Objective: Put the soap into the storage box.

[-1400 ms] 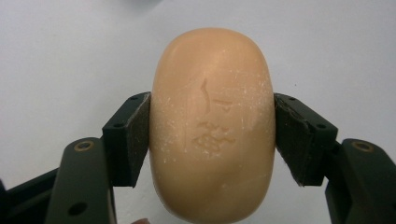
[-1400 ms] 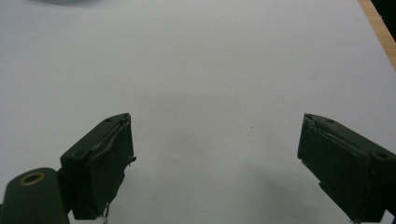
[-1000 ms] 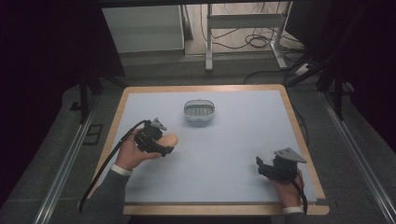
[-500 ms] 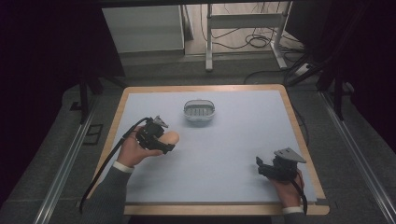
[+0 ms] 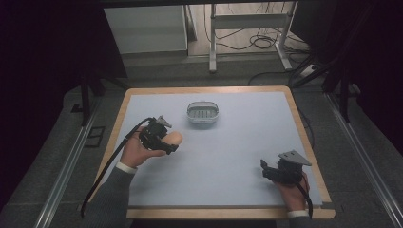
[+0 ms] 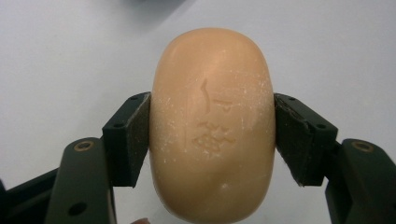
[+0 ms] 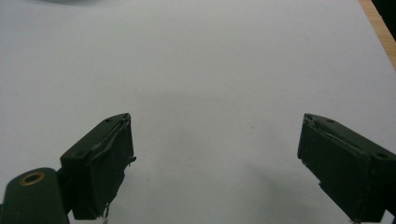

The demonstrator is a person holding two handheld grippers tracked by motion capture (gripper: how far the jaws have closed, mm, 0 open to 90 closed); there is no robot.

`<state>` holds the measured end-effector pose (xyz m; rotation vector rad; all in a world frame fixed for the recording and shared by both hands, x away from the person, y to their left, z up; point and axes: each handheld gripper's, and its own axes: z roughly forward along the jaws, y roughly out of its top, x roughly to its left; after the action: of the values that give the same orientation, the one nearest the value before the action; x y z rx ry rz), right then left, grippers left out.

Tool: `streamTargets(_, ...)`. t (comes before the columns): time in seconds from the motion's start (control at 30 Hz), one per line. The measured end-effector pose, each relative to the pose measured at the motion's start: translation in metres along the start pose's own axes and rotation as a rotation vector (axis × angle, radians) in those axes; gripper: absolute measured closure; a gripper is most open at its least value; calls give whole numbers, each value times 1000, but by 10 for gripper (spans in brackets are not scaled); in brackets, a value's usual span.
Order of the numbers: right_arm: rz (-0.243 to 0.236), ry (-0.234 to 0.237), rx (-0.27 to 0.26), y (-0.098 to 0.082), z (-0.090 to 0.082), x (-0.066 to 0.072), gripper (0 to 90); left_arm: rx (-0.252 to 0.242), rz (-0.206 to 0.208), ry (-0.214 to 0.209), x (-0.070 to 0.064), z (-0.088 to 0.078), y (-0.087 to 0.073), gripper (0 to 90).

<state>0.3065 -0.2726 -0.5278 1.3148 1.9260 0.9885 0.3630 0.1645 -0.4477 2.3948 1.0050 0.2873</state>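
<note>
Soap stayed clamped between left gripper pads, little shift since second earlier (grip looked secure), held above table at 8 o'clock from soap dish. Right gripper sat parted, empty, unmoved near 4 o'clock corner. Likely next: carry to dish.

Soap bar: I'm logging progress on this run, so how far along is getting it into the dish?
Done: the left gripper is shut on the soap bar, both pads pressed against its sides. In hand: it carries the bar near the table's left side. Left: the soap dish farther back looks empty, so the placing probably remains. The right gripper is open and holds nothing.
</note>
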Motion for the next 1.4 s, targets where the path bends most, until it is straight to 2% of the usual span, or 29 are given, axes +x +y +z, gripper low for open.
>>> streamTargets(0.4, 1, 1, -1, 0, 0, 0, 109, 0, 8, 1, 0, 1, 9, 326)
streamTargets(0.6, 0, 0, -1, 0, 0, 0, 109, -3, -3, 3, 3, 1, 10, 326)
streamTargets(0.67, 0, 0, 0, 0, 0, 0, 109, -5, -5, 0, 4, 1, 10, 326)
streamTargets(0.77, 1, 0, 0, 0, 0, 0, 109, -19, -10, -27, 5, 0, 11, 326)
streamTargets(0.9, 0, 0, 0, 0, 0, 0, 109, -10, -7, 2, 7, -1, 14, 326)
streamTargets(1.17, 1, 1, 0, 0, 0, 0, 109, -15, 3, -10, 10, -5, 23, 327)
streamTargets(1.4, 0, 1, 0, 0, 0, 0, 109, -16, 1, 2, 11, -5, 28, 326)
